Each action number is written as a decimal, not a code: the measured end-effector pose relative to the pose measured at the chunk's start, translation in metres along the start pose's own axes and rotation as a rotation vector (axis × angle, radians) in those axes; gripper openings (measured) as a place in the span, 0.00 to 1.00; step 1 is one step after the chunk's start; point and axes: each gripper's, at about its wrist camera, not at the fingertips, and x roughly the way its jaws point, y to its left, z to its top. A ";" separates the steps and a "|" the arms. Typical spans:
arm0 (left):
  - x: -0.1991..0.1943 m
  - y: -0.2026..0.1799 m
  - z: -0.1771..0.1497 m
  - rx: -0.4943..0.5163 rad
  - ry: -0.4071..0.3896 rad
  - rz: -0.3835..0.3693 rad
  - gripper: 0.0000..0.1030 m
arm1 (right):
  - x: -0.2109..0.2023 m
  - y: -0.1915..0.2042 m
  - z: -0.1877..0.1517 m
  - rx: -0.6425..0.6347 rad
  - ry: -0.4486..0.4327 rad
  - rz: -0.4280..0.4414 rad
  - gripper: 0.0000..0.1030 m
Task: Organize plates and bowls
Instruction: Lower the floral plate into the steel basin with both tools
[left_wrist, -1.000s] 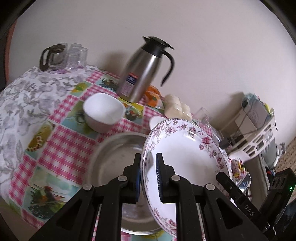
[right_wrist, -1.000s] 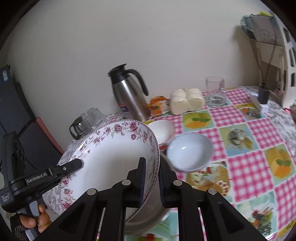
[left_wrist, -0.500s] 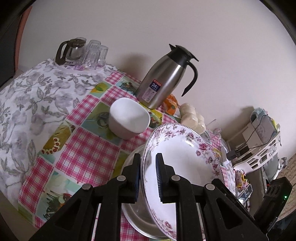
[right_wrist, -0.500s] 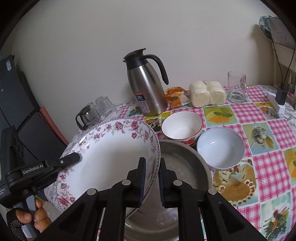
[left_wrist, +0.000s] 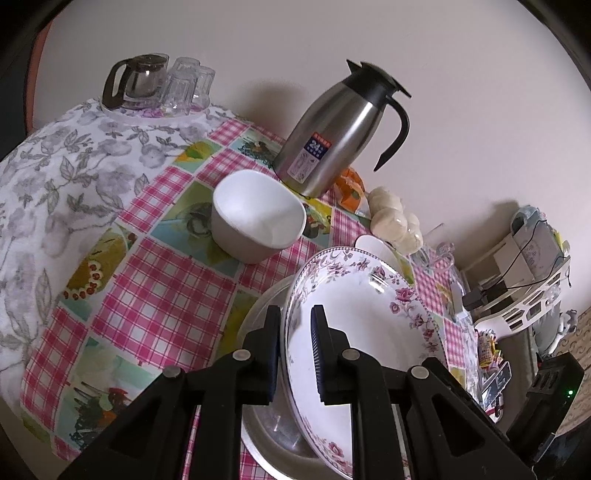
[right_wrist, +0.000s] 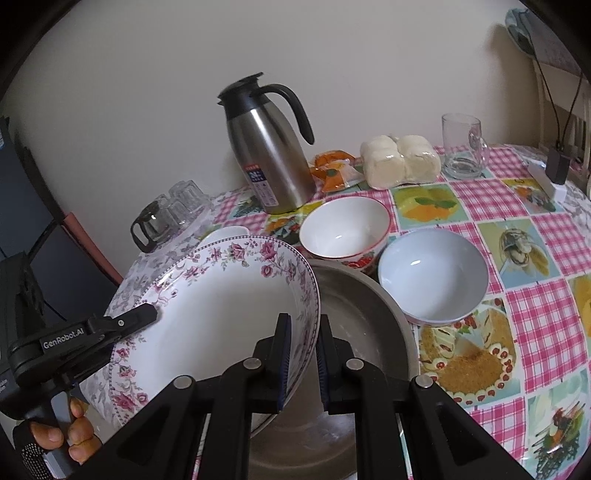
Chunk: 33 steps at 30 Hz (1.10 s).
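Note:
Both grippers hold a deep white plate with a pink flower rim (right_wrist: 214, 314) (left_wrist: 369, 332), tilted, above a steel pan (right_wrist: 362, 317) (left_wrist: 258, 325). My left gripper (left_wrist: 295, 321) is shut on the plate's left rim; its finger (right_wrist: 136, 317) shows in the right wrist view. On the plate's right rim my right gripper (right_wrist: 304, 328) is shut. A white square bowl (left_wrist: 256, 214) stands left of the pan. Behind the pan sits a red-patterned bowl (right_wrist: 343, 229), with a pale blue bowl (right_wrist: 432, 273) to its right.
A steel thermos jug (right_wrist: 269, 147) (left_wrist: 332, 129), wrapped buns (right_wrist: 399, 158), an orange packet (right_wrist: 332, 170) and a glass mug (right_wrist: 461, 144) line the back of the checked tablecloth (right_wrist: 535, 314). A glass pot and tumblers (left_wrist: 159, 81) stand far left. A white rack (left_wrist: 524, 284) is off the table's right.
Both grippers have carried the flowered plate downward and across, closer over the steel pan. The thermos and bowls have shifted in both views. Both grips are unchanged.

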 end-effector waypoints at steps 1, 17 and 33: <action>0.003 -0.001 -0.001 0.001 0.007 0.002 0.14 | 0.001 -0.002 0.000 0.005 0.002 -0.004 0.14; 0.052 0.001 -0.015 0.001 0.114 0.062 0.14 | 0.031 -0.029 -0.009 0.047 0.078 -0.064 0.14; 0.066 0.003 -0.020 0.008 0.159 0.120 0.14 | 0.055 -0.035 -0.021 0.043 0.145 -0.105 0.16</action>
